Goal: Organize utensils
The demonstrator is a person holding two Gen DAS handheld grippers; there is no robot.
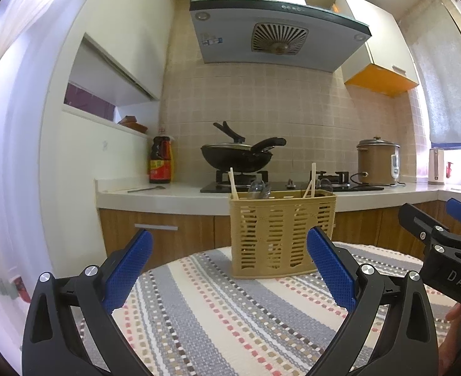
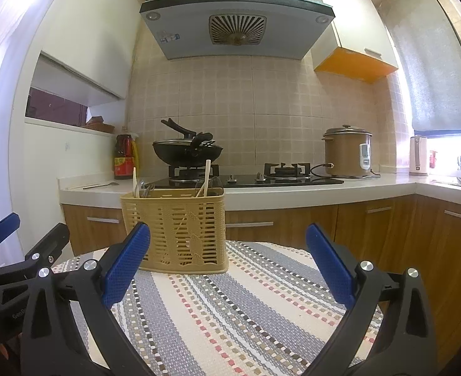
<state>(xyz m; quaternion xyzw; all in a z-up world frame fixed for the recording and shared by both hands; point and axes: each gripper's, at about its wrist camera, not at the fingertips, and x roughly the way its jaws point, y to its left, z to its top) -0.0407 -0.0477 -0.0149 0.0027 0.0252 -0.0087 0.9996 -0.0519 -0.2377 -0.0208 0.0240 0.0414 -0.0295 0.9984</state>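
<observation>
Standing upright at twelve o'clock on the striped worktop [image 1: 218, 313], the basket [image 1: 282, 235] keeps chopsticks [image 1: 232, 181] and spoons sorted by compartment. Both the left hand-held gripper [image 1: 229, 269] and right hand-held gripper [image 2: 227, 266] gape wide, empty.

Your left gripper [image 1: 229, 252] was wide open, its blue fingers [image 1: 127, 271] far apart and holding nothing. Your right gripper [image 2: 228, 250] was wide open too, side by side with it, pointing forward.
</observation>
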